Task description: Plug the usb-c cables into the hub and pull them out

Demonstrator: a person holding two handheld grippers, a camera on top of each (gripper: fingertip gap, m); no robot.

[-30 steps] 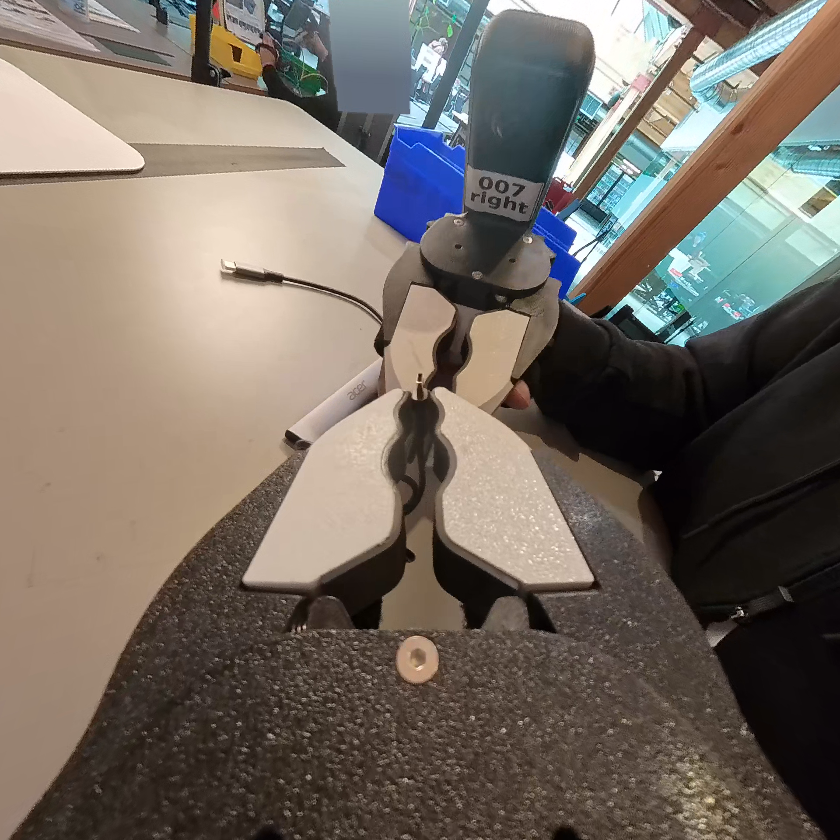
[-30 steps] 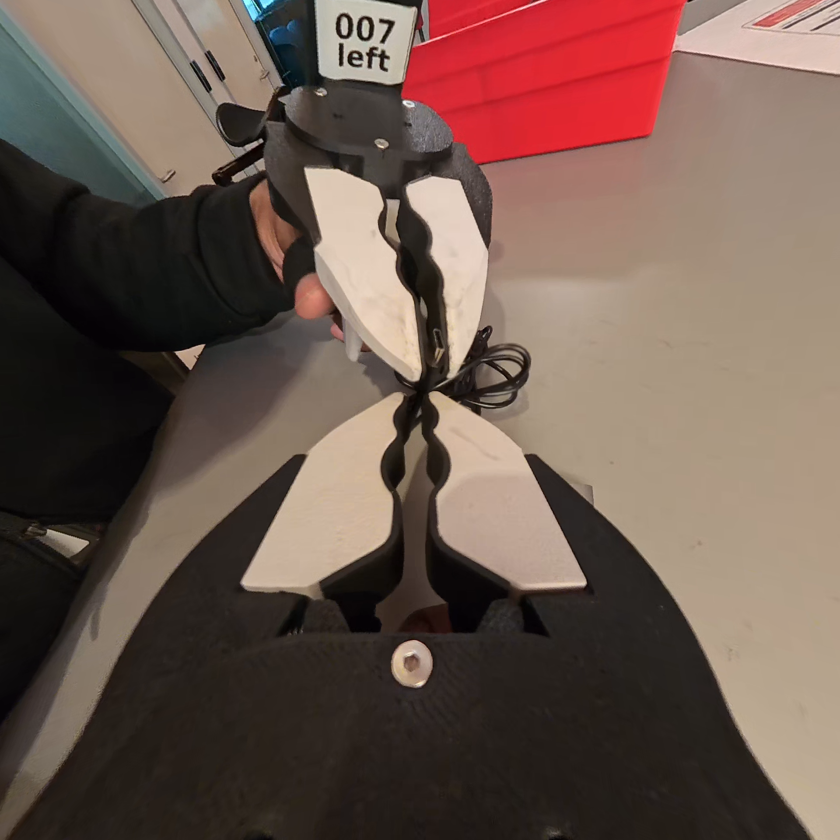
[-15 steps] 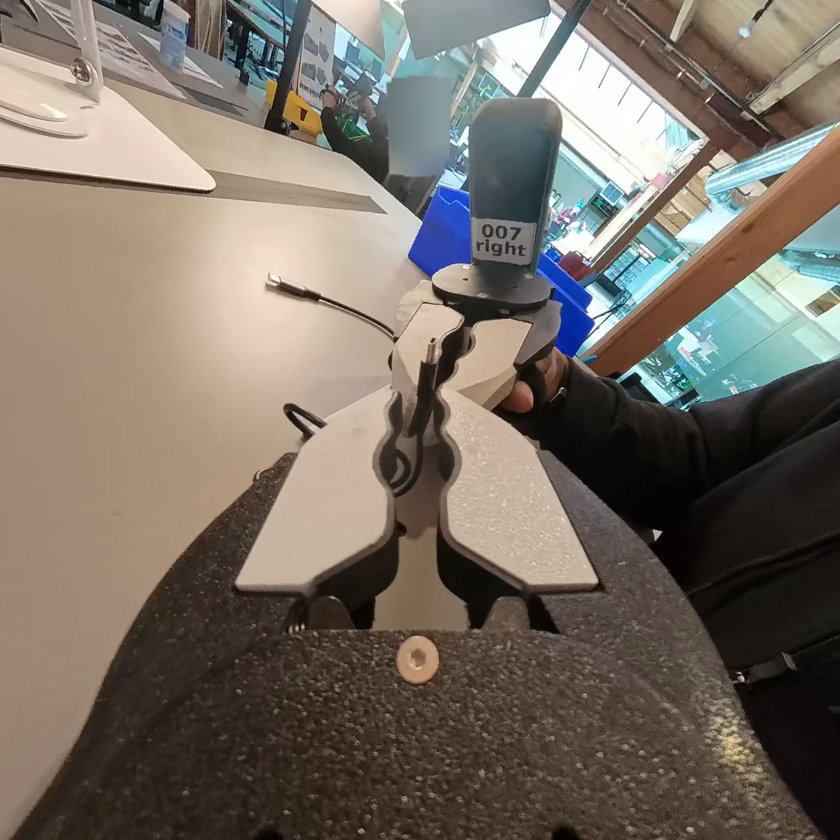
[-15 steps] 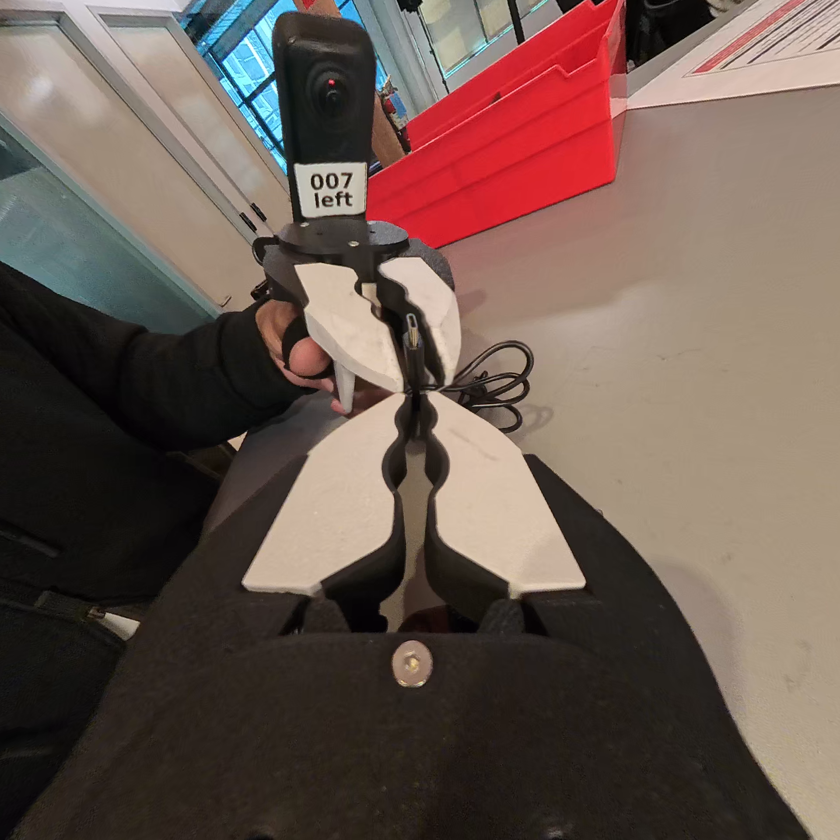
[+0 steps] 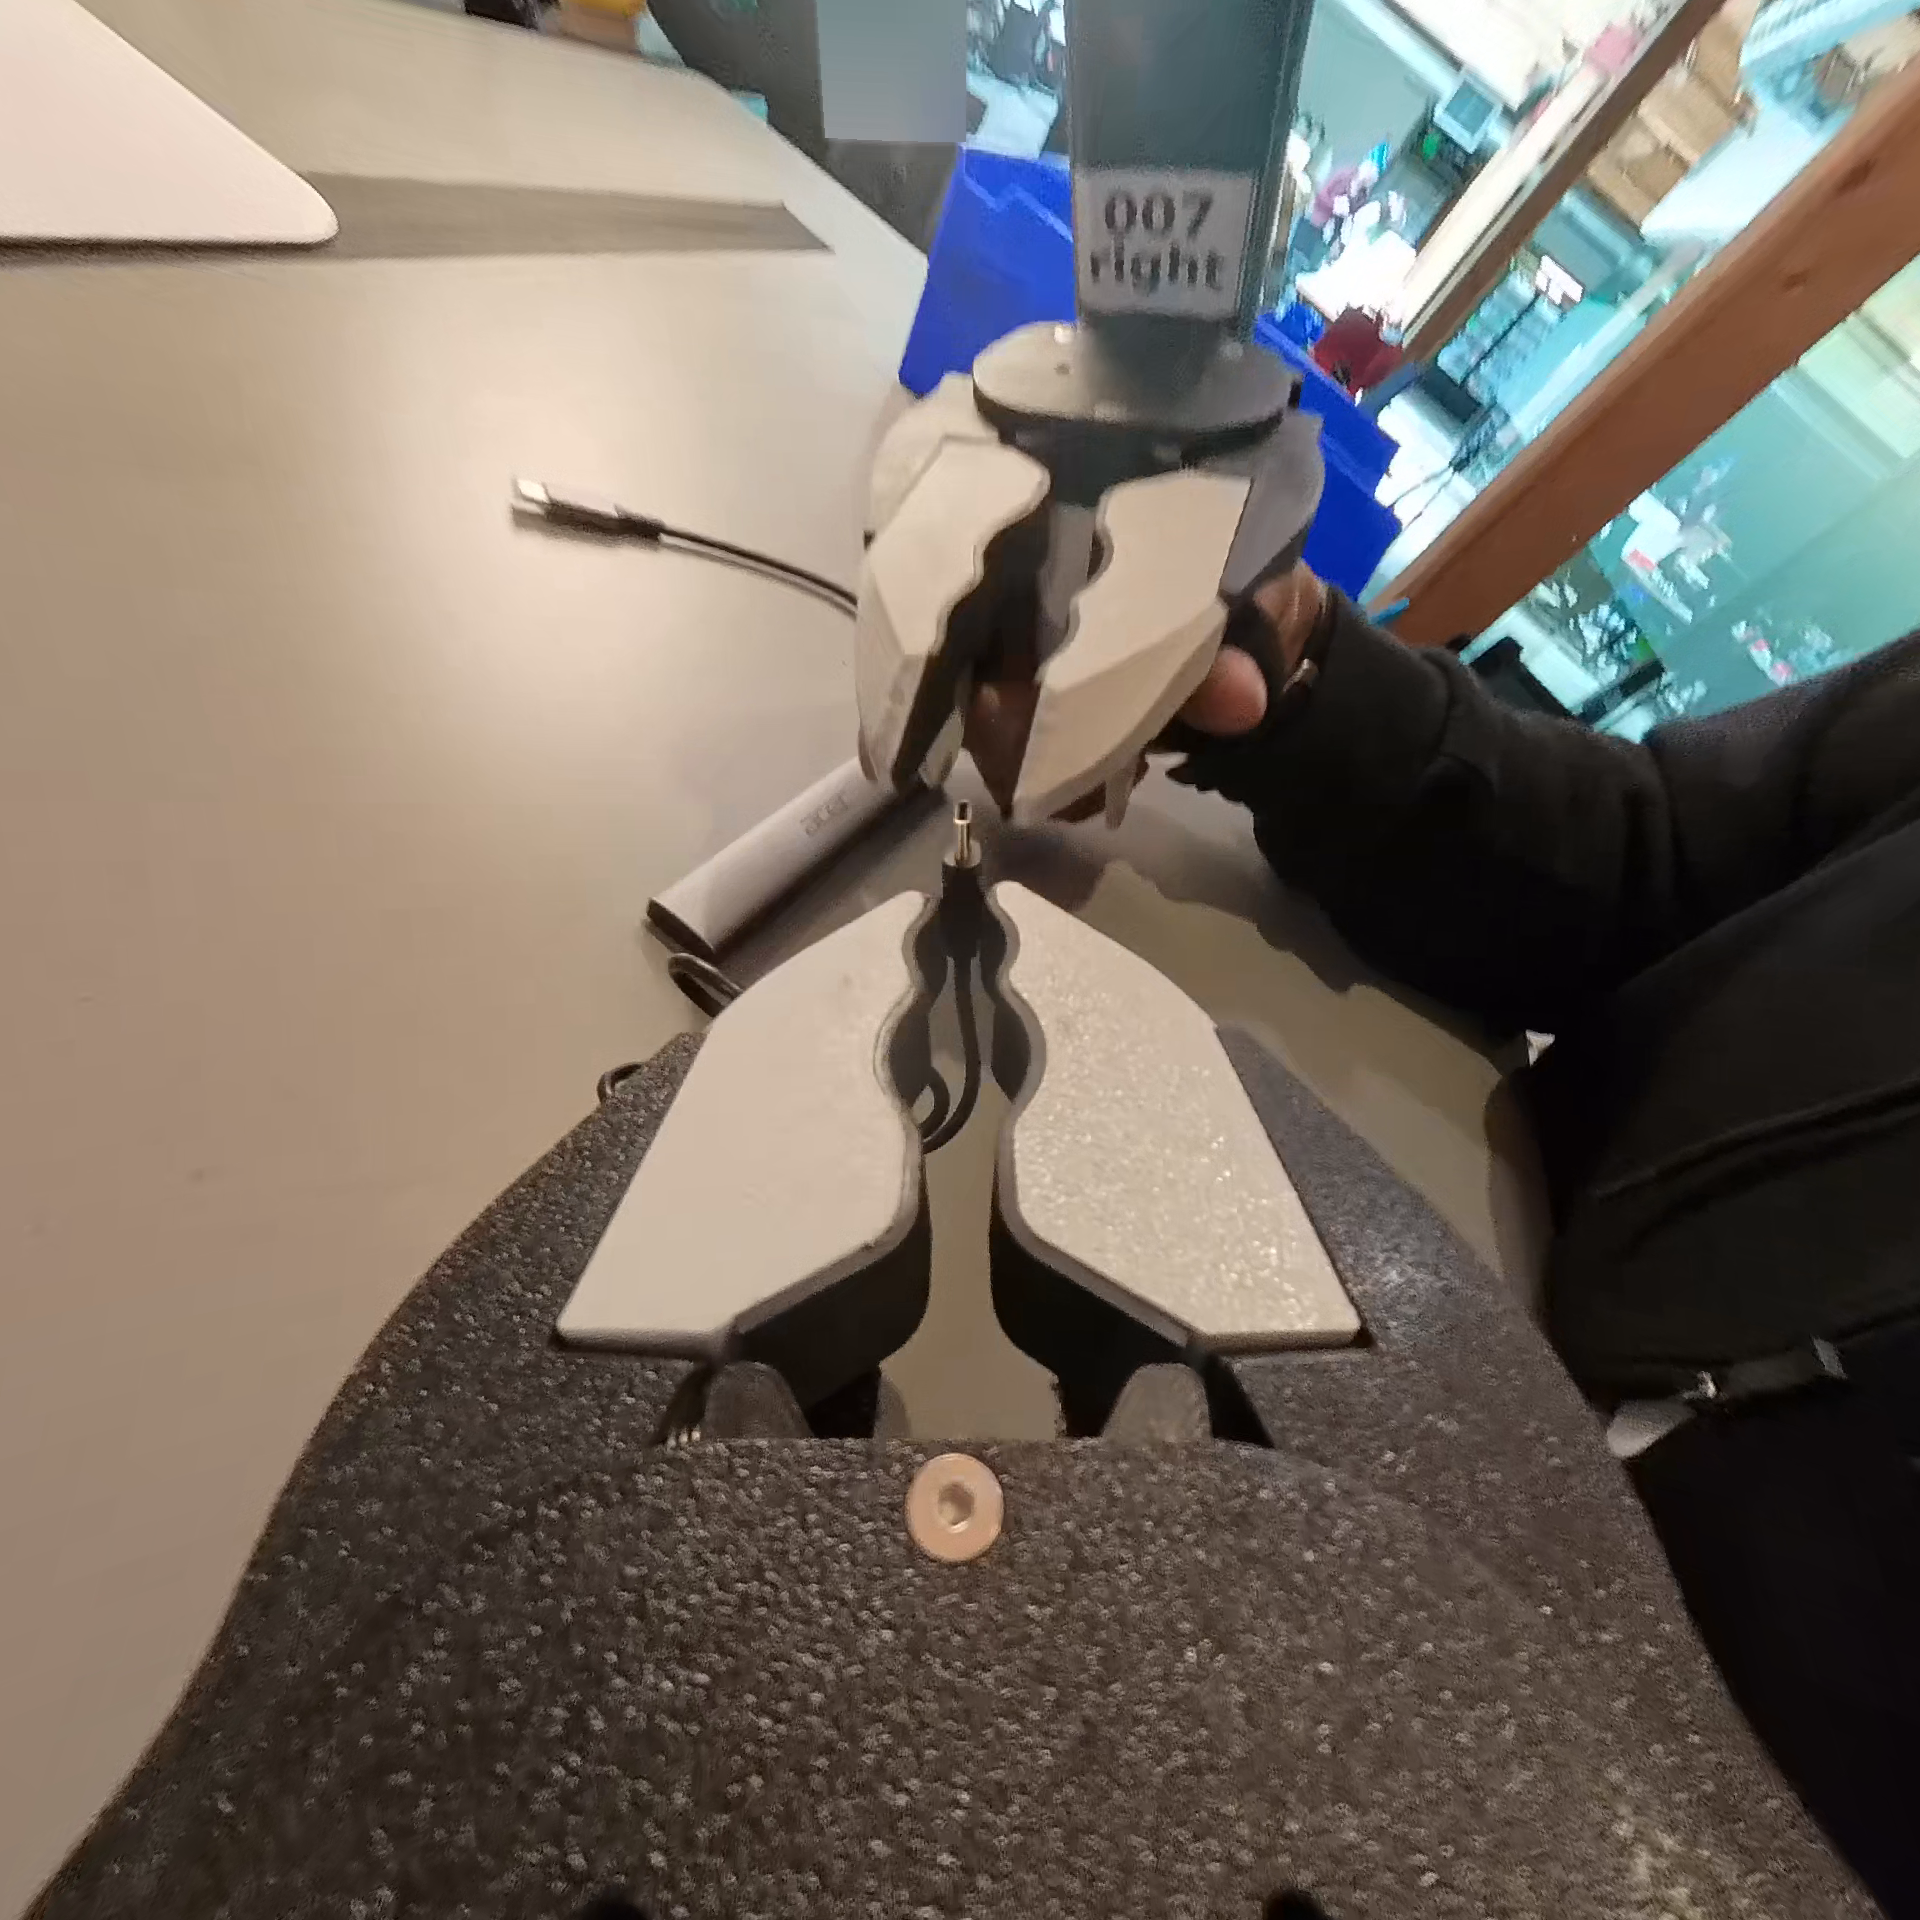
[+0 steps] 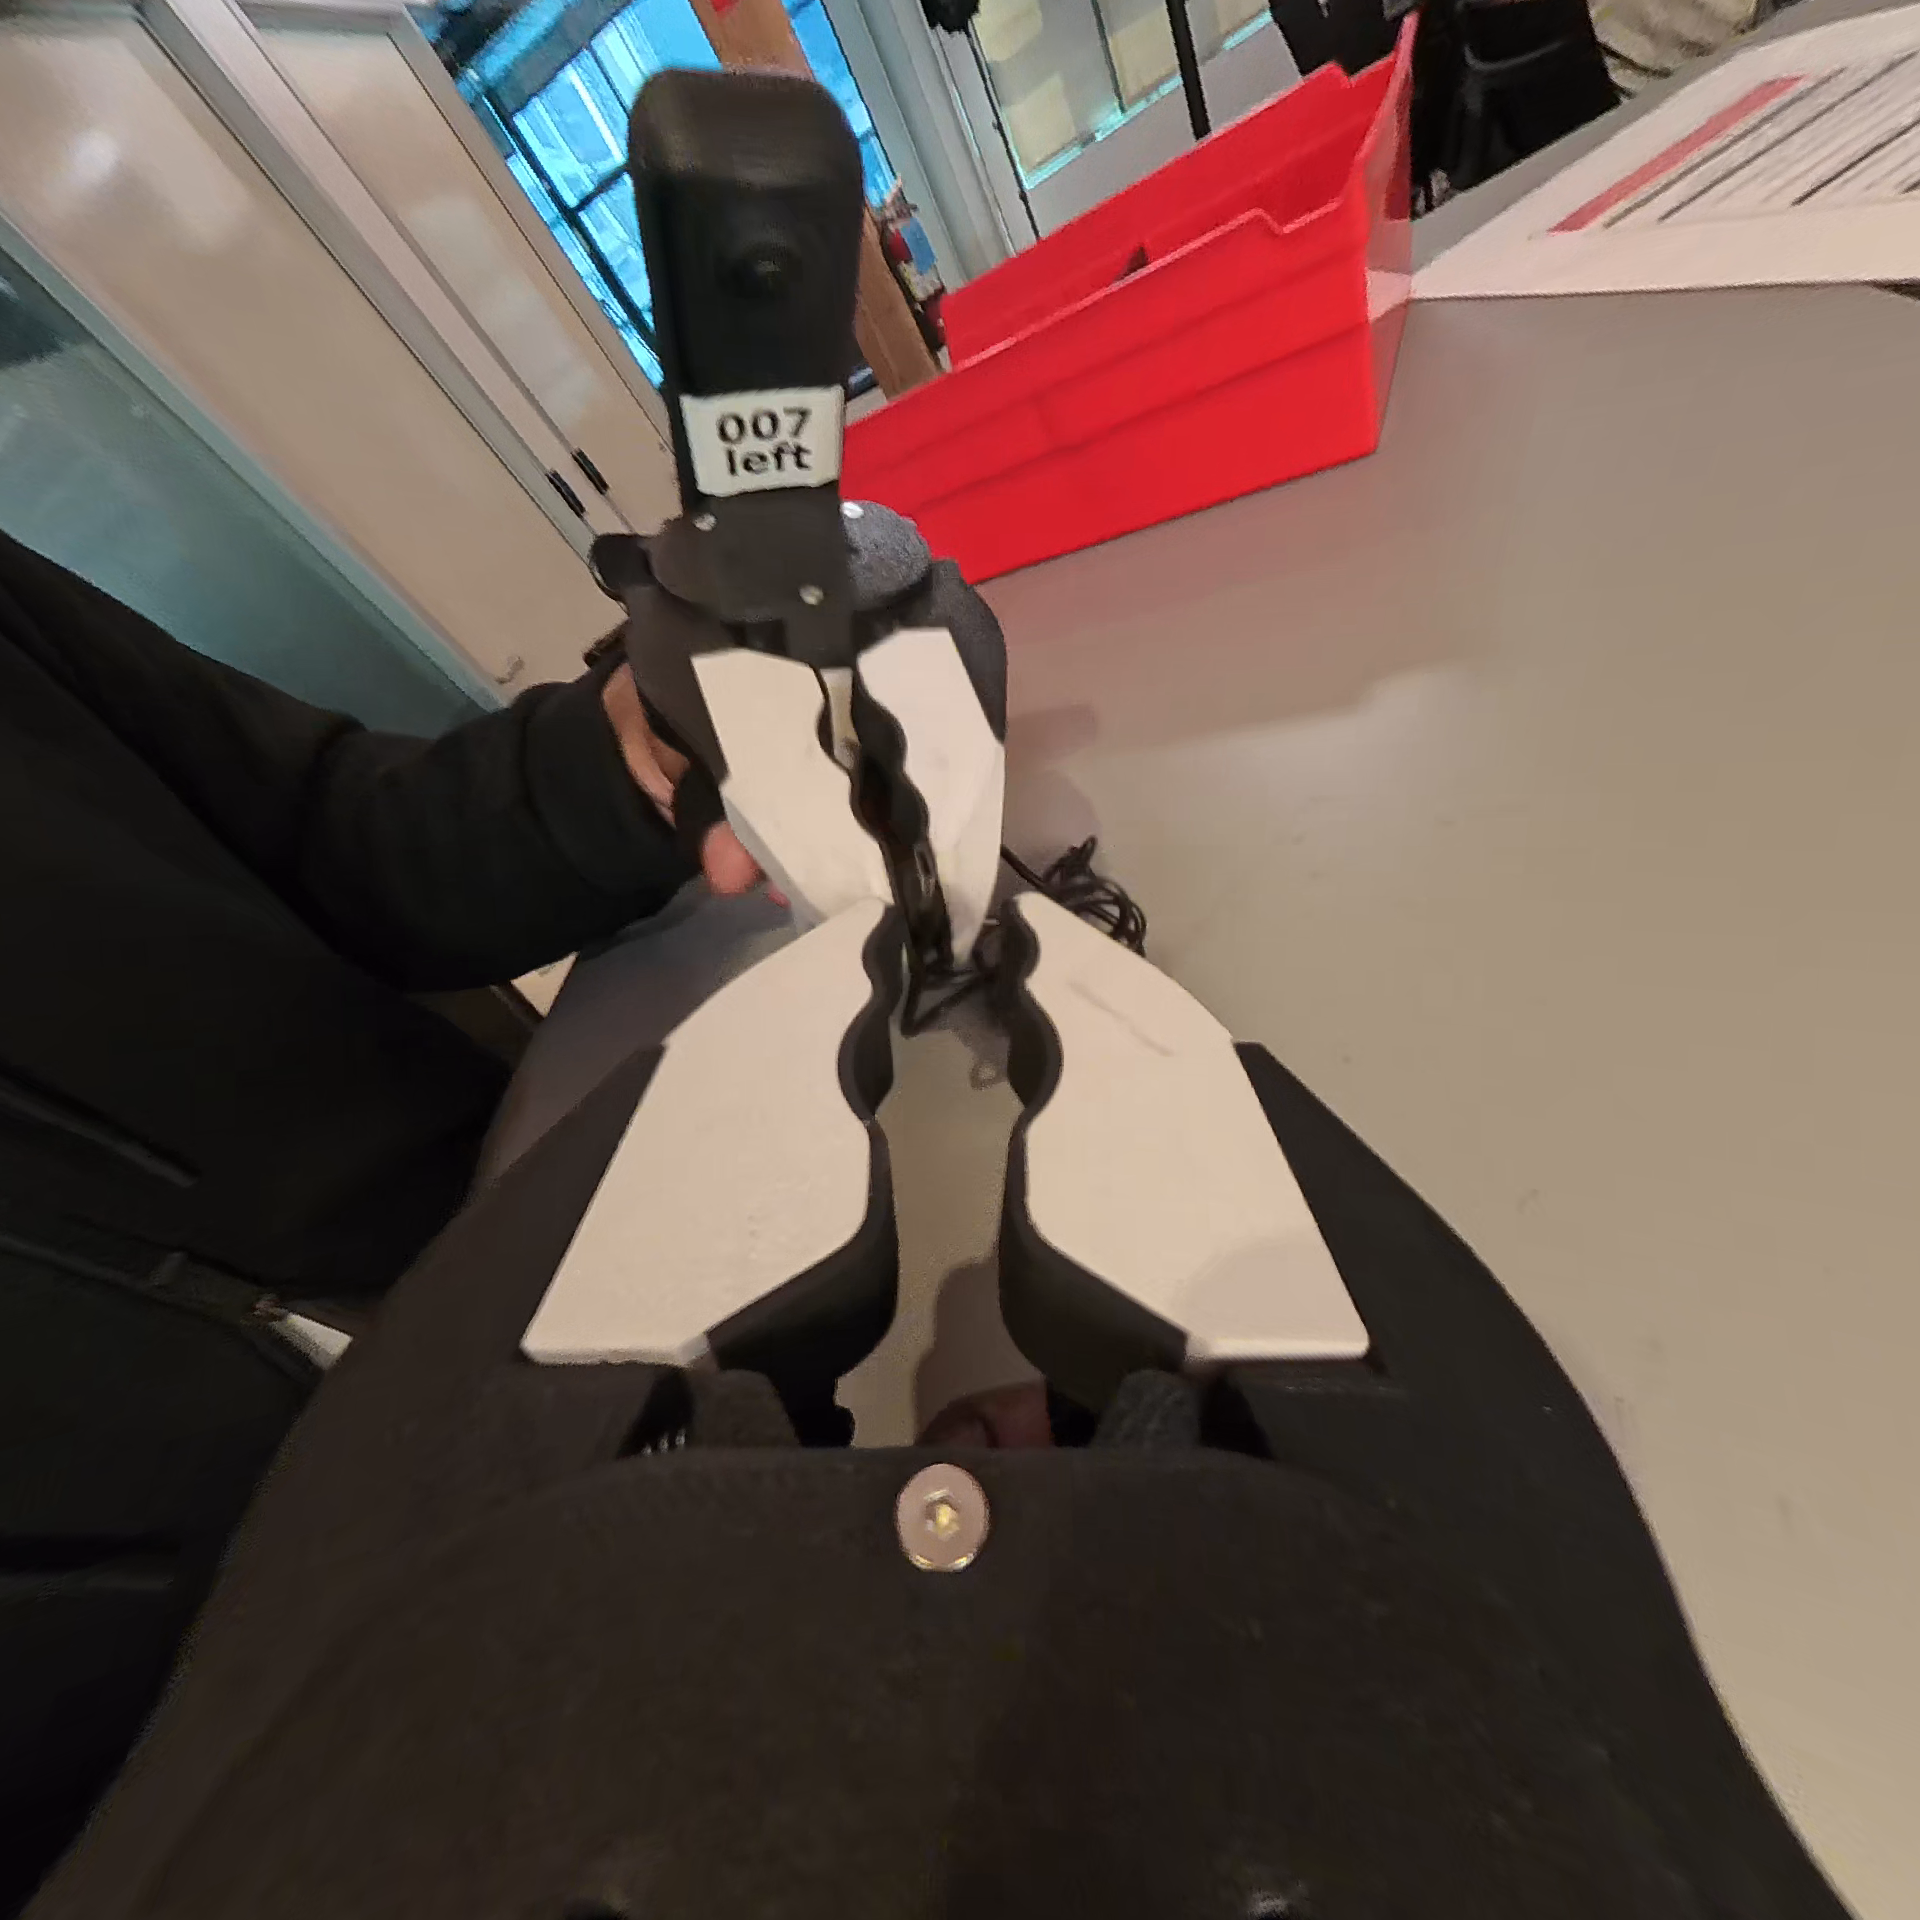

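My left gripper (image 5: 961, 909) is shut on the black usb-c cable, and its metal plug (image 5: 962, 831) sticks out past the fingertips. The cable's slack lies coiled on the table (image 6: 1091, 894). My right gripper (image 6: 951, 920) is open and empty, tip to tip with the left gripper (image 6: 920, 904). In the left wrist view the right gripper (image 5: 977, 774) hangs just above the plug with its jaws parted. The slim grey hub (image 5: 769, 862) lies flat on the table just left of both grippers. A second cable's plug (image 5: 582, 511) lies farther back on the table.
Blue bins (image 5: 987, 281) stand behind the right gripper. Red bins (image 6: 1143, 416) stand behind the left gripper. A white mat (image 5: 135, 156) lies at the far left, and a printed sheet (image 6: 1714, 208) at the table's far corner. The person's dark sleeves flank the grippers. Both grippers' tips are close together, under 4 cm apart. The slim grey hub (image 5: 769, 862) is about 8 cm from both grippers' fingertips.
My right gripper has opened; it was shut at the left gripper's tips before. The left gripper keeps the plug. Both views have tilted back down toward the table.
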